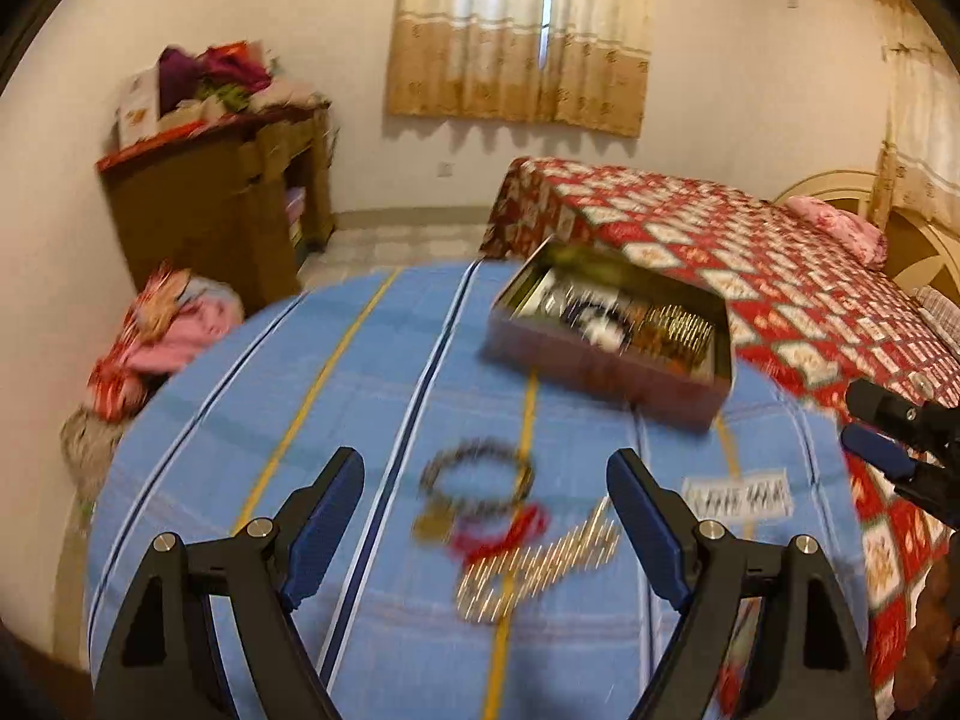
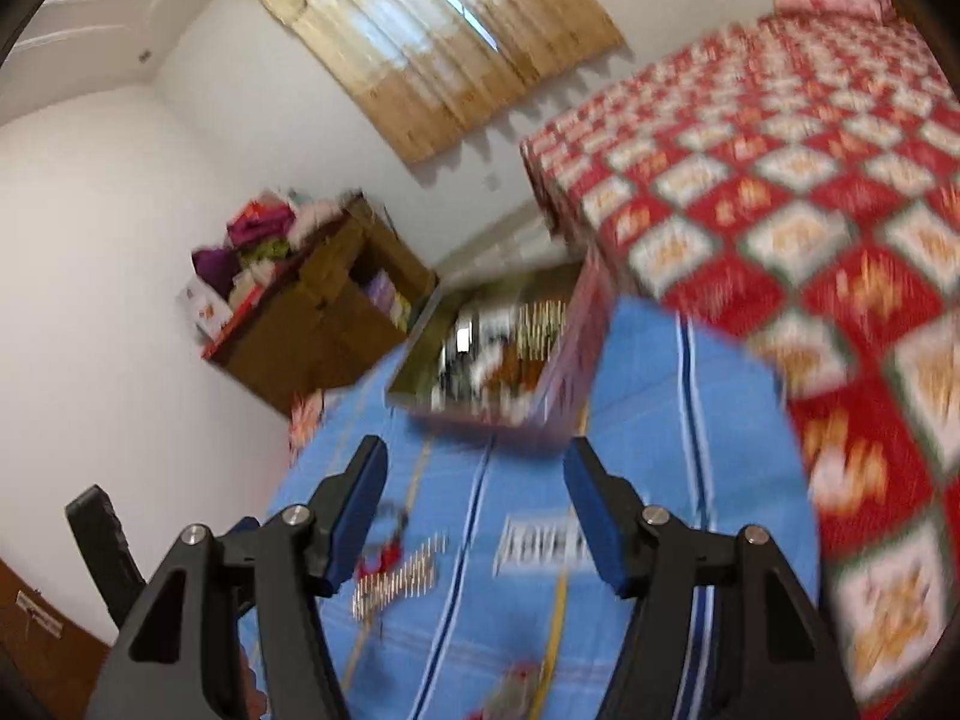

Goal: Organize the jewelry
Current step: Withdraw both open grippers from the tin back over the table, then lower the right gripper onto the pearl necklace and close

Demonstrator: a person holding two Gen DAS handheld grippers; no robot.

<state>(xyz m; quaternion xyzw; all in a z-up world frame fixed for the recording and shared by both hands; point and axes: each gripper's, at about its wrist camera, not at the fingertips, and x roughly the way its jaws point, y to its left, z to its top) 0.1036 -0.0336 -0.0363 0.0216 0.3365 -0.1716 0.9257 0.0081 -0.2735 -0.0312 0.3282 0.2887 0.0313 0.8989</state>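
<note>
A: From the left wrist, what surrounds the work?

B: A round table under a blue striped cloth [image 1: 372,360]. Behind it stands a bed with a red checked cover [image 1: 750,264], a brown wooden cabinet [image 1: 222,204] piled with clothes, and beige curtains [image 1: 522,36] on the far wall. A heap of cloth [image 1: 162,330] lies on the floor by the table's left edge.

A: And the jewelry?

B: An open rectangular box [image 1: 606,360] sits at the far right of the table, its long axis running from upper left to lower right, with rows of bangles inside. Nearer, loose on the cloth, lie a dark beaded bracelet [image 1: 477,474], a red ring-shaped piece [image 1: 510,531] touching it, and a stack of gold bangles [image 1: 540,564] stretching diagonally toward the upper right. A small white card [image 1: 735,495] lies to their right.

A: The left gripper [image 1: 486,498]?

B: Jaws spread wide, nothing pinched; the loose pieces show in the gap between its blue pads. The right gripper [image 1: 888,444] pokes in at the right edge.

A: From the right wrist?

B: Heavily blurred. The box [image 2: 498,360] lies straight ahead, beyond the tips. The right gripper [image 2: 474,504] has its jaws apart and empty. The gold bangles [image 2: 396,579] and red piece [image 2: 381,561] lie low left, the card [image 2: 540,540] between the fingers. The bed cover [image 2: 780,210] fills the right.
</note>
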